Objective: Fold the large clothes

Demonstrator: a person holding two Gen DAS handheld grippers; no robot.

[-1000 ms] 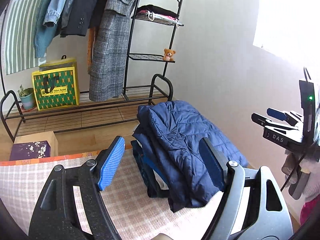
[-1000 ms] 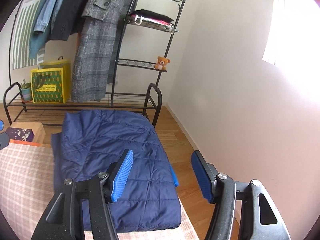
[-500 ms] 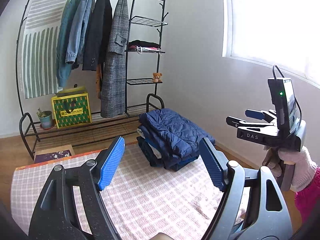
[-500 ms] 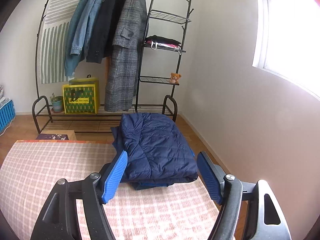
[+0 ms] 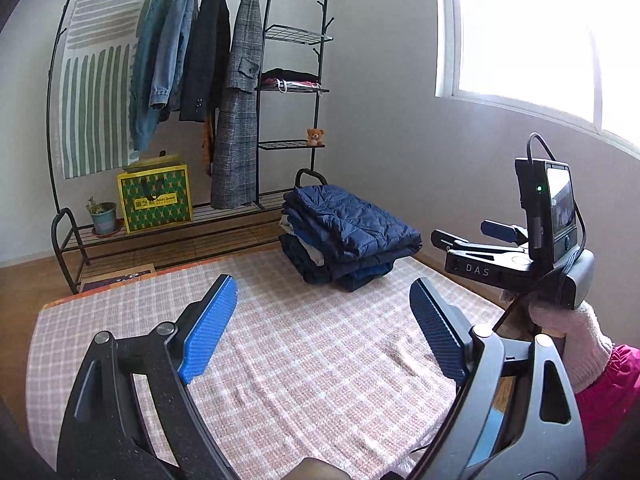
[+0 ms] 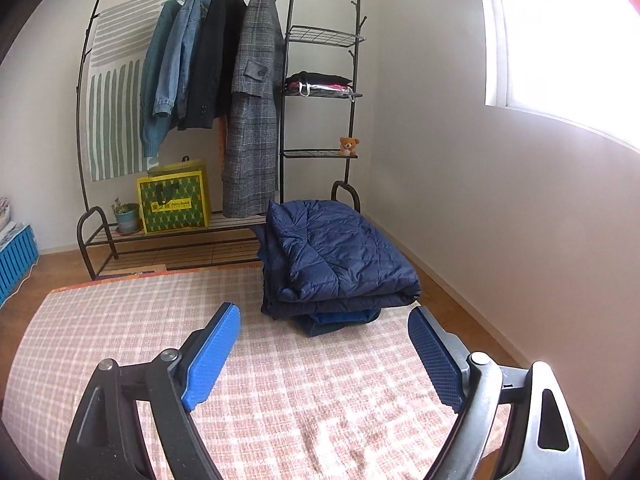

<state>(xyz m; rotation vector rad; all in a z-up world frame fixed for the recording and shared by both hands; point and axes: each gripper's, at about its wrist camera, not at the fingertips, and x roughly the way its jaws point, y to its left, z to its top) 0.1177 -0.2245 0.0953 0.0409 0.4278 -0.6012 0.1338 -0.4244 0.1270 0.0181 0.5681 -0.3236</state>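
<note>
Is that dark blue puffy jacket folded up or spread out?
Folded: the navy quilted jacket lies doubled into a compact rectangle atop the clothes pile.

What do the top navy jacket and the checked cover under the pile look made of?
Navy jacket: likely thin padded nylon or polyester, going by its stitched quilting and faint sheen. Checked cover: seemingly woven cotton-like cloth, matte, with visible weave and soft wrinkles.

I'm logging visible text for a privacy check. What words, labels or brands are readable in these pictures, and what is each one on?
"DAS": white letters on the black body of the right tongs, seen from the left wrist view.
Yellow and green patterned tote bag on the black metal clothes rack: its yellow label carries two characters and a short line of words, too blurred to read.
No other text is visible.
</note>
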